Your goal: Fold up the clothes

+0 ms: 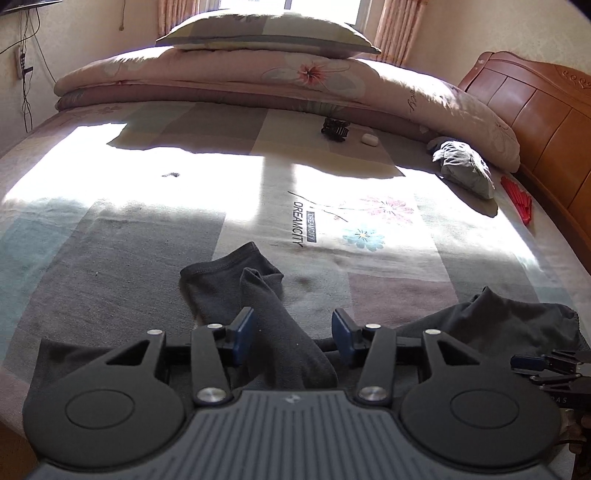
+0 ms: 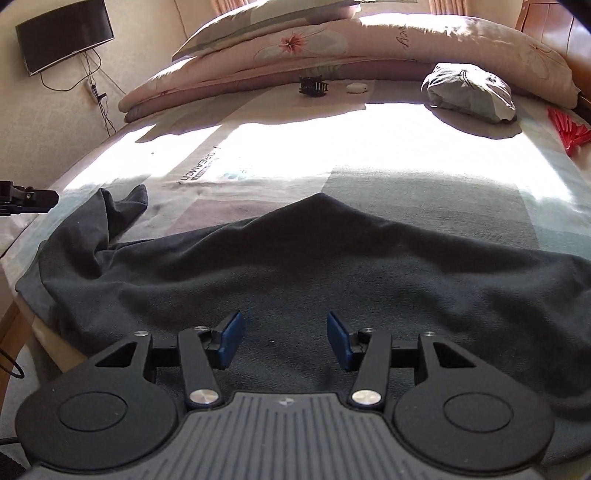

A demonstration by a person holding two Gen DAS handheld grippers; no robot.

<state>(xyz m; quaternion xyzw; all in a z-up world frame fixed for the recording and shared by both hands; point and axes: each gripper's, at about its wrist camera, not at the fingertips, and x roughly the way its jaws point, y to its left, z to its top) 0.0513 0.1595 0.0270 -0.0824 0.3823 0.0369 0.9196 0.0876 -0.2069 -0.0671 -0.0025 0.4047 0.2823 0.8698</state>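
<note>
The left gripper [image 1: 293, 334] has its jaws apart, about half open. A sleeve [image 1: 258, 295] of the dark garment [image 2: 314, 266] runs up between the blue pads [image 1: 245, 332], but they do not press it; it passes close to the left pad. The right gripper [image 2: 286, 338] also stands apart, about half open, with nothing between its pads. It hangs over the flat middle of the garment.

The garment lies spread across the near edge of the bed [image 1: 110, 229], with one crumpled corner [image 2: 125, 206] raised at the left. Further away on the sheet lie a black hair clip [image 1: 334, 129], a small white case [image 1: 369, 139], a grey bundle [image 1: 463, 166] and a red fan [image 1: 519, 203]. A folded quilt [image 1: 229, 77] with a pillow [image 1: 266, 33] on it lies at the far side.
</note>
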